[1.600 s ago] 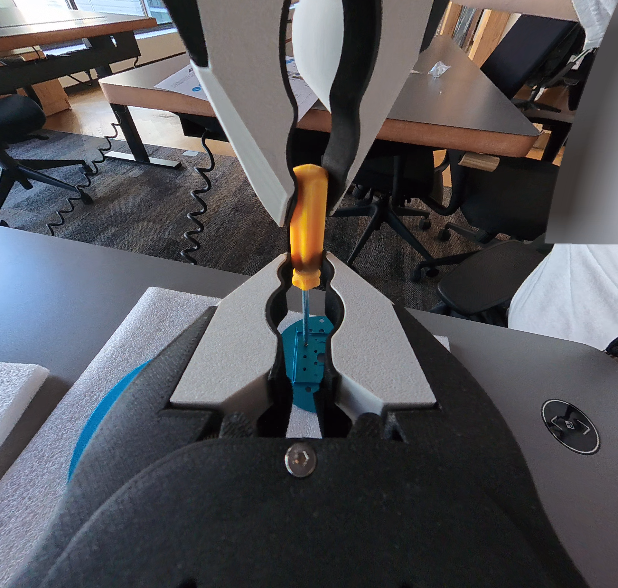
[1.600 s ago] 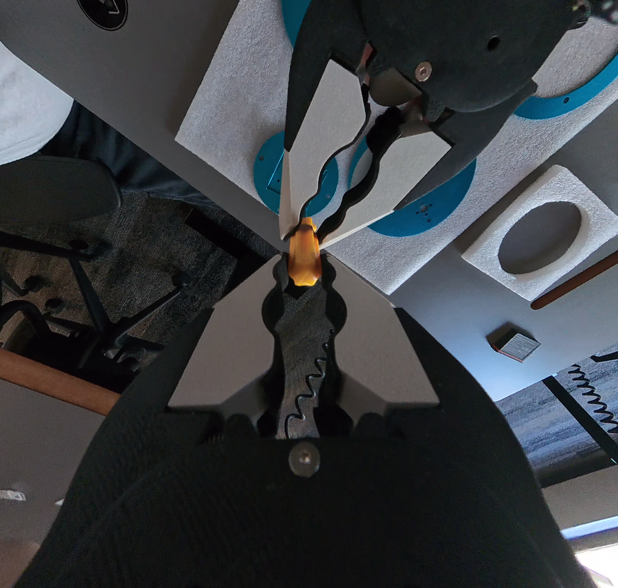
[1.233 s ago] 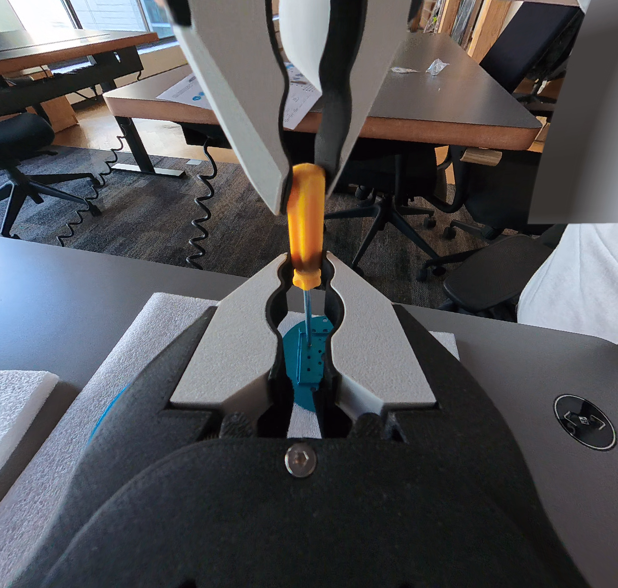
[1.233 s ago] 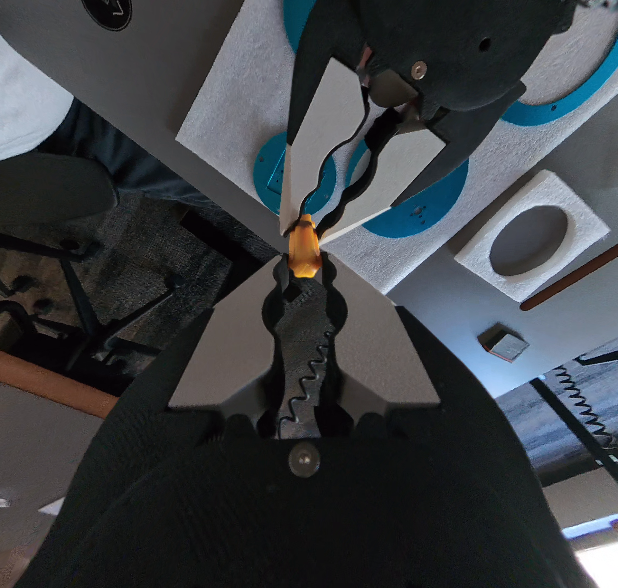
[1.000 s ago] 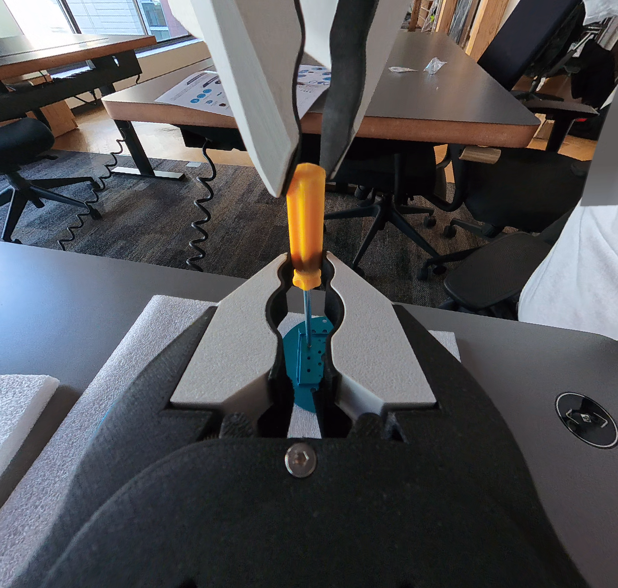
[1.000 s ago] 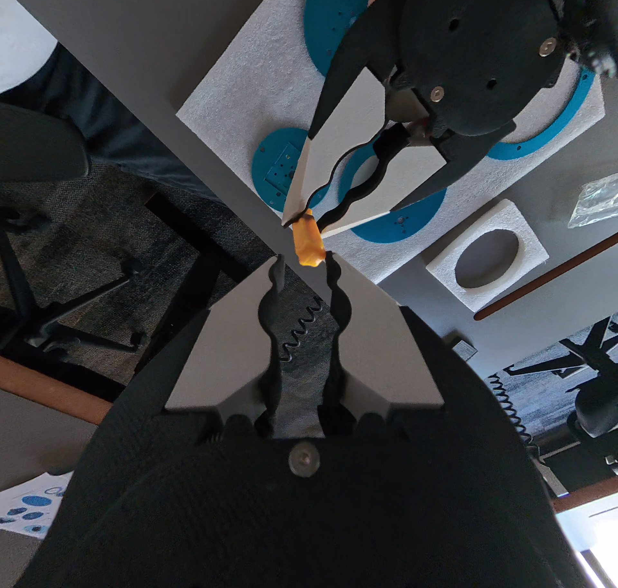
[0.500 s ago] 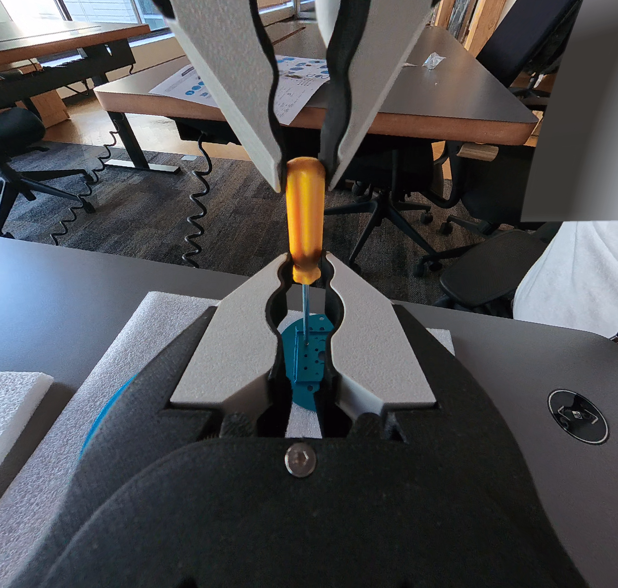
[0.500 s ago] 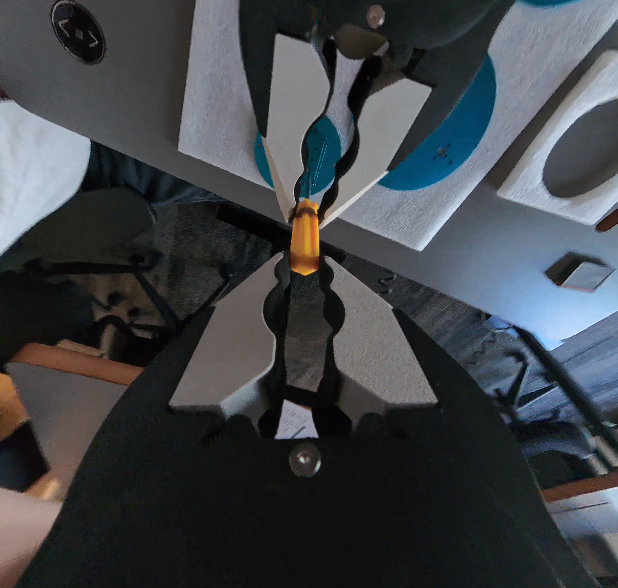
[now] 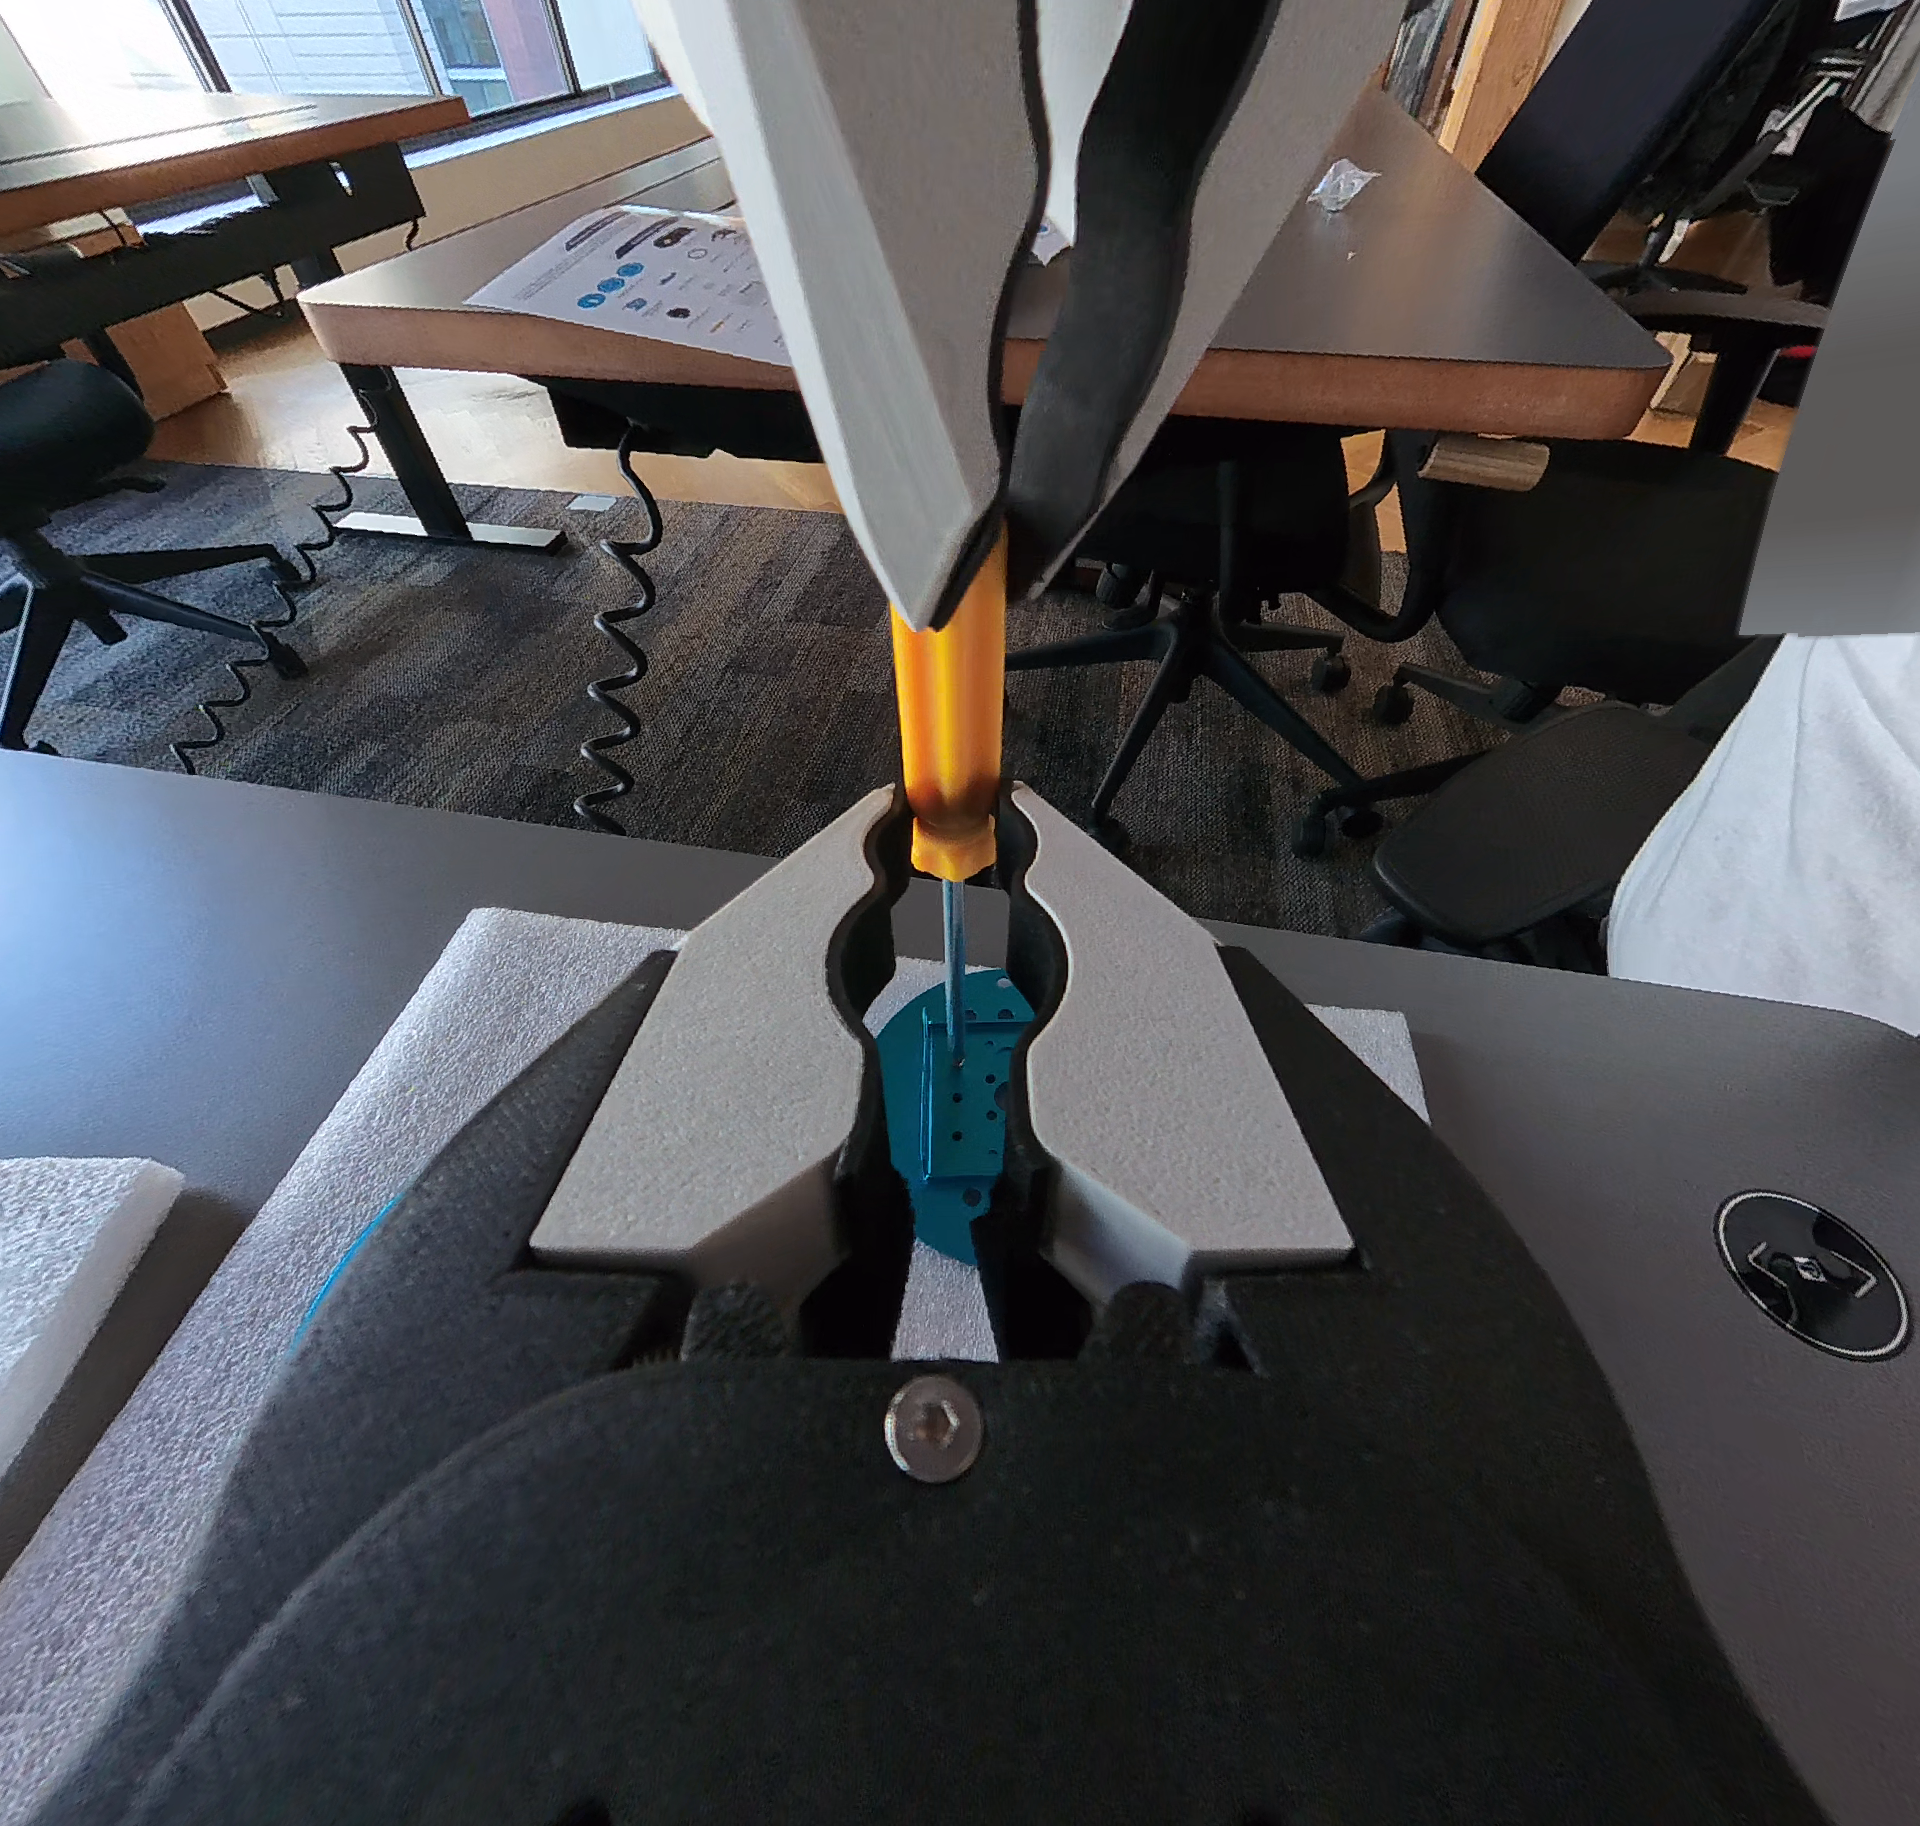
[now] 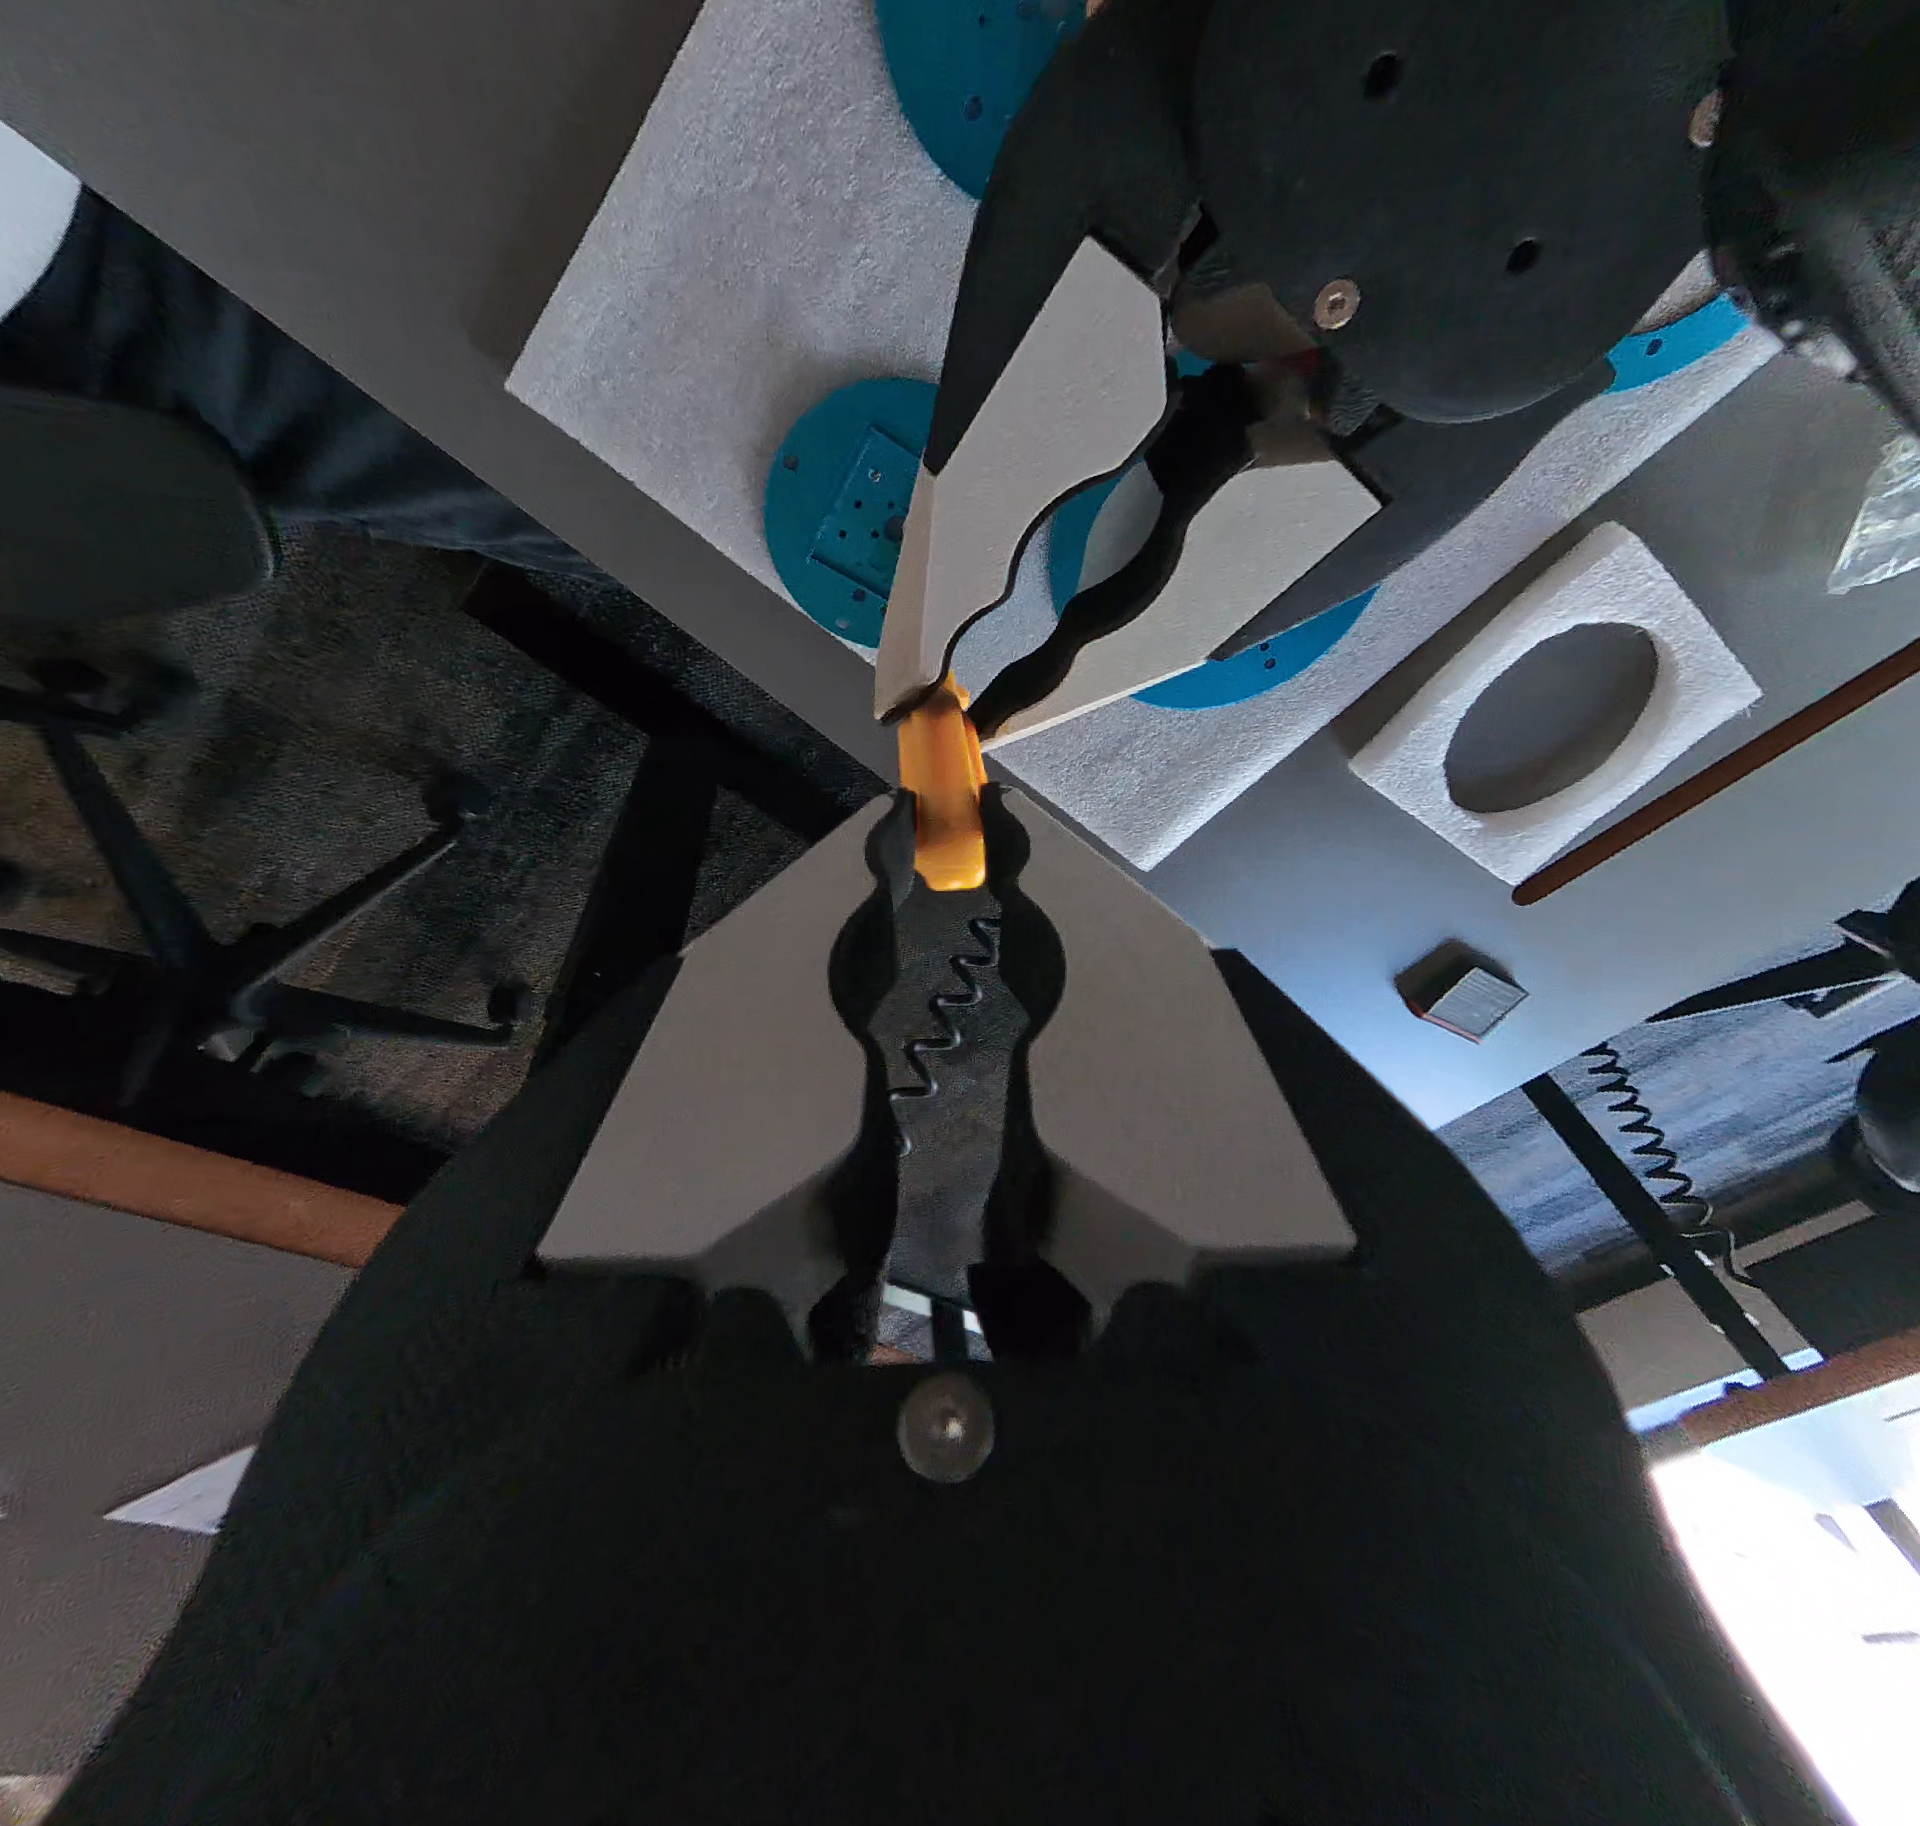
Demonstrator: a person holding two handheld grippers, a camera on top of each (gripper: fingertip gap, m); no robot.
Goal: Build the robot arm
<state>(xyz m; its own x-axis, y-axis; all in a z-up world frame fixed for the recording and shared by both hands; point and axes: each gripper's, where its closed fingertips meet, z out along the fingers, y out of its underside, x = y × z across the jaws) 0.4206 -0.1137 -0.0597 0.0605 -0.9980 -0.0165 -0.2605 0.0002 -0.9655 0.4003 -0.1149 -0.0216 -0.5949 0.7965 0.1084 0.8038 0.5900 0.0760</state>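
An orange-handled screwdriver (image 9: 948, 696) stands upright, its thin shaft (image 9: 951, 966) resting on a blue perforated bracket (image 9: 961, 1101) that sits on a small blue disc (image 9: 940, 1215). My left gripper (image 9: 951, 820) is shut on the lower end of the handle. My right gripper (image 9: 982, 602) comes down from above and is shut on the handle's top. In the right wrist view the right gripper (image 10: 943, 810) clamps the handle end (image 10: 945, 851), with the left gripper (image 10: 940, 716) just beyond it and the disc (image 10: 831, 519) beside it.
The disc lies on a white foam pad (image 9: 499, 1028) on a dark desk (image 9: 208, 893), with a blue ring (image 10: 1247, 675) and another blue disc (image 10: 966, 20). A foam block with a round hole (image 10: 1558, 727), a small box (image 10: 1460, 997) and a plastic bag (image 10: 1886, 519) are nearby. A person in white (image 9: 1766, 841) is at right. Spacing between my two grippers at the tips: around 5 centimetres.
My right gripper let go of the handle top, swung round, shut on it again and has since turned. My left gripper stayed shut on the handle's lower end.
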